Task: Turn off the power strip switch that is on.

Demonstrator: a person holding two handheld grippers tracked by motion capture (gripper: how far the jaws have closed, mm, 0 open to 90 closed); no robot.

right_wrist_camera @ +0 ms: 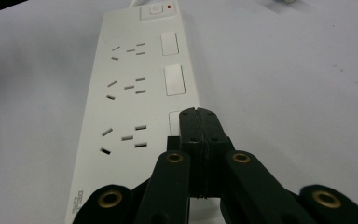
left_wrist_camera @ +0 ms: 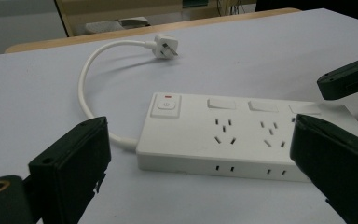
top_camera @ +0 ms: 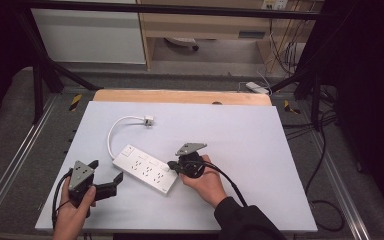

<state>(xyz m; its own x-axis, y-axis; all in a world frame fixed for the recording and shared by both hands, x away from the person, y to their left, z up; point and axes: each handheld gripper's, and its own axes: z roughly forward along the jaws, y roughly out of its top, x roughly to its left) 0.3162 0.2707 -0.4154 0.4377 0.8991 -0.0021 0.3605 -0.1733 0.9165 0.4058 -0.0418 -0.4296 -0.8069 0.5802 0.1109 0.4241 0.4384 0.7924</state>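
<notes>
Three rocker switches run along one edge of the white power strip [top_camera: 146,169], which lies near the middle of the table [top_camera: 260,150], and my right claw [top_camera: 171,165], its jaws pressed together on nothing, has its tip on the last switch [right_wrist_camera: 174,122], so I judge I am toggling it. My left claw [top_camera: 107,176] hangs wide open just beside the strip, ready to steady it. Next I need a firm downward press; bare table surrounds the strip, its plug [top_camera: 148,120] well clear.
</notes>
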